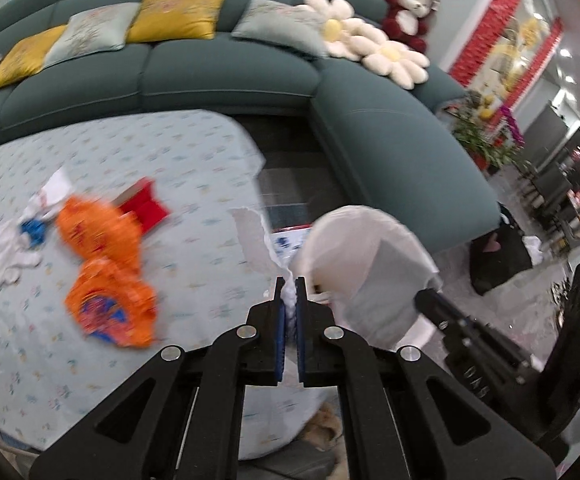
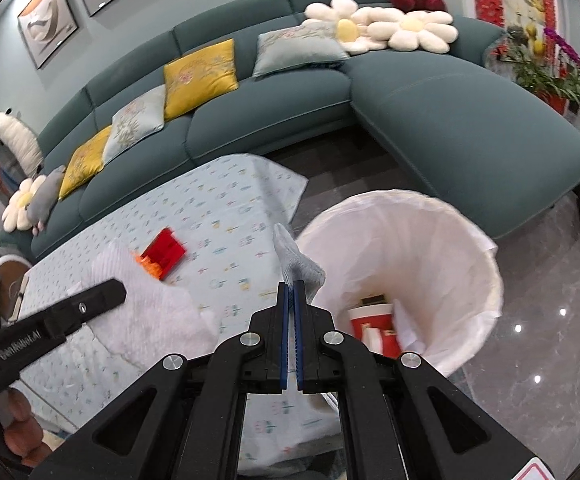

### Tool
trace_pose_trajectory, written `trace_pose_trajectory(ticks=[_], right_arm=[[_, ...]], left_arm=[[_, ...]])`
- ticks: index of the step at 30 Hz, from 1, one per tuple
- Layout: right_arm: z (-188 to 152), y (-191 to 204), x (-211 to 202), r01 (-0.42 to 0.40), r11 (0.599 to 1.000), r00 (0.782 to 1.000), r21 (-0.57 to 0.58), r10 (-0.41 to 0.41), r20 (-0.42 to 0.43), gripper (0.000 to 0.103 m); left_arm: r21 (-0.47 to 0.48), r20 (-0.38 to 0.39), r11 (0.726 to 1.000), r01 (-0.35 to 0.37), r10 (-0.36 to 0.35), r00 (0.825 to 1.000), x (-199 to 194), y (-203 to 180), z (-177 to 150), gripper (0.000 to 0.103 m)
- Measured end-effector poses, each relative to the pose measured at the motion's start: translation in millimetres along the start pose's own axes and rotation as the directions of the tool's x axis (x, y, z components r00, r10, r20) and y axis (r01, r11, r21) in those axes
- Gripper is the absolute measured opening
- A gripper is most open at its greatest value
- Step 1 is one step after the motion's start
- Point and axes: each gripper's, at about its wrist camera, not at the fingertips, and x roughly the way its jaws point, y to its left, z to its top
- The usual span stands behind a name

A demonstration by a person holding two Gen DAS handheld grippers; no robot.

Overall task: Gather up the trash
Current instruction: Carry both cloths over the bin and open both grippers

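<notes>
My left gripper is shut on a torn white tissue, held above the table's right edge beside the white-lined trash bin. My right gripper is shut on a grey-white crumpled paper, held by the bin's rim. The bin holds a red-and-white carton. On the light patterned tablecloth lie two orange snack bags, a red box and a white-blue wrapper. The left tool's arm and its tissue show in the right wrist view.
A teal L-shaped sofa with cushions wraps behind and to the right of the table. Dark floor lies between table and sofa. A black bag sits on the floor beyond the bin. Potted flowers stand at far right.
</notes>
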Motion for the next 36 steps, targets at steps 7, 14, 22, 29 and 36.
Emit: trace_pose_trajectory(ticks=[7,14,22,29,36], right_arm=[[9,-44,-4,0.042,0.998,0.999,0.055,-0.044,0.020,0.003],[10,-68,5,0.060,0.994,0.998,0.090,-0.061,0.013,0.003],[13,-76,11,0.065,0.993,0.998,0.096,-0.067,0.018,0.009],[17,-74,12,0.071,0.992,0.997,0.107,-0.074,0.028,0.021],[17,-59,4,0.071,0.994,0.996,0.086,-0.075,0.039,0.029]], left_arm=[[0.047,-0.032,0.997,0.057,-0.056,0.998,27,-49,17,0.004],[0.091,-0.064,0.993,0.077,-0.071,0.995,57,-84,24,0.004],[0.098,-0.088,0.993,0.071,-0.063,0.994,79,-95,27,0.013],[0.099,-0.057,0.994,0.040,-0.035,0.998,74,-90,26,0.036],[0.069,-0.039,0.997,0.016,-0.014,0.999,61,-71,22,0.041]])
